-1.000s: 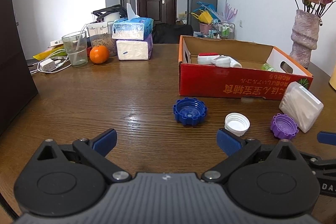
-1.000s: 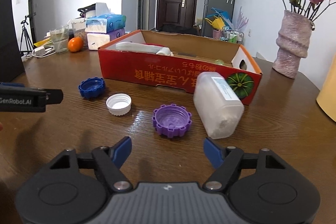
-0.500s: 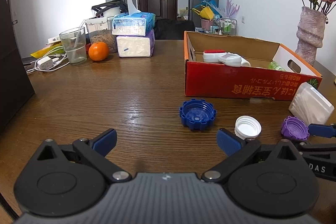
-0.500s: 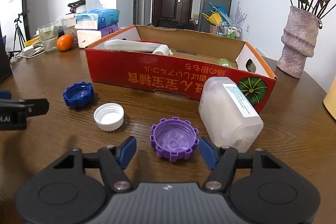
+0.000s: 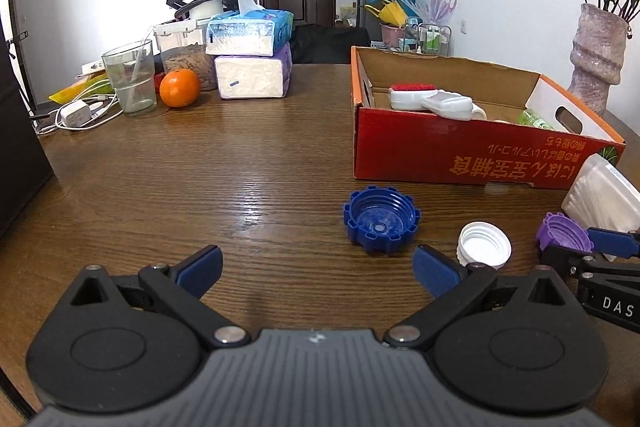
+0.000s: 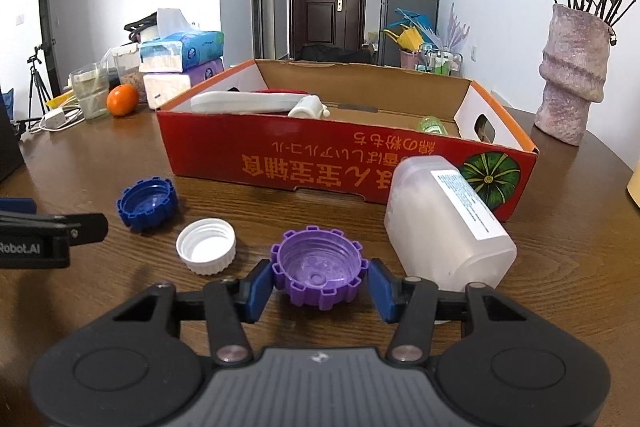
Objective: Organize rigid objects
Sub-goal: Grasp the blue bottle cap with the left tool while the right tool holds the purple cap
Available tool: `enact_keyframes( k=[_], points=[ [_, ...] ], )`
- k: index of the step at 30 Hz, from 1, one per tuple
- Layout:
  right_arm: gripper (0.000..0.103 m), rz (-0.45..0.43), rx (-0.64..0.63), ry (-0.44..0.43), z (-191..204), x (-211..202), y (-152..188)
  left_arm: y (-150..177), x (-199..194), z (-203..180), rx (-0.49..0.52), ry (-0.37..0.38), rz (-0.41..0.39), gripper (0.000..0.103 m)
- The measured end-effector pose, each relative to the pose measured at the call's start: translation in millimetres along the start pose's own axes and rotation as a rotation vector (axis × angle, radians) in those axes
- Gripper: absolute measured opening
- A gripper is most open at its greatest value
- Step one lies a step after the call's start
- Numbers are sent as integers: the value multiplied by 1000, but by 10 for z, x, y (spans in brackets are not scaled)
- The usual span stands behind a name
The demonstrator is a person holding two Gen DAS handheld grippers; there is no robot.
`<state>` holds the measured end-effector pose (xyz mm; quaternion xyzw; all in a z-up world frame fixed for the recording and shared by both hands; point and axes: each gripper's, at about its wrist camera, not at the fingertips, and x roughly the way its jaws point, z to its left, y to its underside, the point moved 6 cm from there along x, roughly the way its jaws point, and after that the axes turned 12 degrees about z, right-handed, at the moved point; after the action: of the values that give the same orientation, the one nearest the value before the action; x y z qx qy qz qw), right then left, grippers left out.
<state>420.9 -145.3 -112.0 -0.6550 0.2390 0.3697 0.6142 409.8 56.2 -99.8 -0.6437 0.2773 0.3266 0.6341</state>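
Right now my right gripper [image 6: 320,285] is closing around the purple cap [image 6: 318,273] on the table [image 6: 560,247], with a sliver still showing at the right pad. My left gripper [image 5: 316,267] hangs wide open and empty. What lies deep in the red box [image 6: 340,163] is hidden by its wall.

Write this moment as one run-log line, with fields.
right gripper: jaws closing around purple cap | left gripper: open, empty | blue cap, white cap: on table

Both grippers look alike. The left gripper [image 5: 316,267] has a grey ribbed centre plate flanked by two black round housings, each with a raised disc. Black link arms pivot on silver screws beside the plate and end in blue pads [image 5: 200,265]. The right gripper [image 6: 320,285] has the same build; white lettering, "DAS" and "Robot.AI", marks their black sides.
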Motion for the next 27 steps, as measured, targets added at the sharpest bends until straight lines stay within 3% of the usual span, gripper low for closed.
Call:
enact_keyframes(
  k=[10,27],
  points=[
    [51,-63,13,-6,-12,-82,-38,-144,112,-131,48,-27,-2,103],
    [51,-125,19,0,-11,-153,-35,-233,470,-197,28,25,38,103]
  ],
)
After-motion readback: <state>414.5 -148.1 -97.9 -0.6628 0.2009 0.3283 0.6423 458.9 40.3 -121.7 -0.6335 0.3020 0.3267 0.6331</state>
